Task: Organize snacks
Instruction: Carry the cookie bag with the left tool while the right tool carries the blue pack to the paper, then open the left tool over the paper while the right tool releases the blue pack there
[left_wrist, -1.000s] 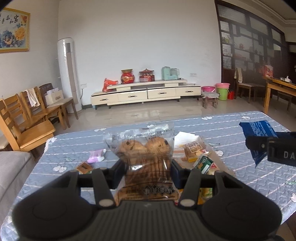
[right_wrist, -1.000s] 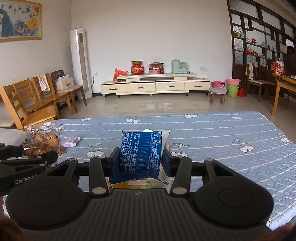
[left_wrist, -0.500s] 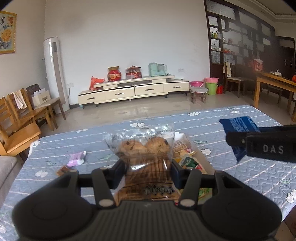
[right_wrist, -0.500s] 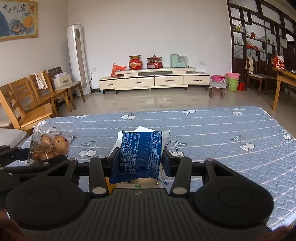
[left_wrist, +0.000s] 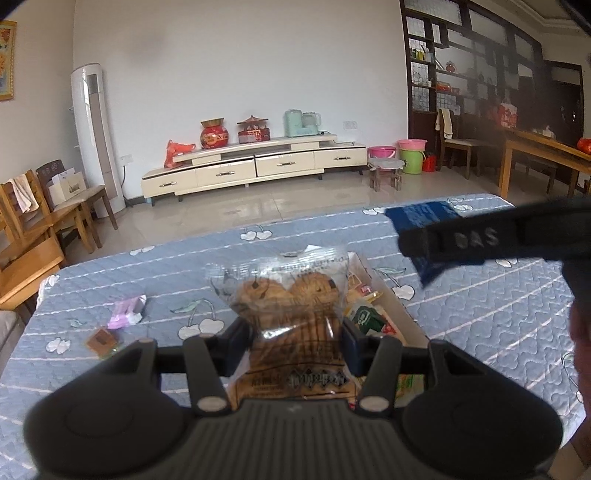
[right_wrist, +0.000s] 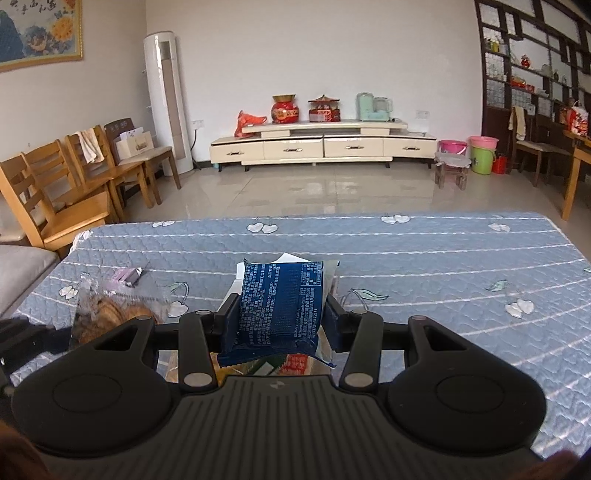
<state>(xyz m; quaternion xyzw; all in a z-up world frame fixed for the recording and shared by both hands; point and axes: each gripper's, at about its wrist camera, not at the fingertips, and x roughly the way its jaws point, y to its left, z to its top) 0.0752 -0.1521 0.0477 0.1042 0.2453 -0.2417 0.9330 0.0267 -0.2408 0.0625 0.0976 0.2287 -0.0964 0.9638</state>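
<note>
The left gripper (left_wrist: 295, 341) clamps a crinkly clear bag of round brown buns (left_wrist: 291, 306) above the open cardboard box (left_wrist: 402, 314) on the quilted blue tablecloth (left_wrist: 480, 332). The right gripper (right_wrist: 280, 317) pinches a flat, glossy blue packet (right_wrist: 282, 302) — printed with fine white text — over the same box.

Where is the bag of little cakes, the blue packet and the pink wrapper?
bag of little cakes (left_wrist: 291, 295), left wrist view, clear front.
blue packet (right_wrist: 282, 301), right wrist view, printed back.
pink wrapper (left_wrist: 127, 312), left wrist view, middle.
</note>
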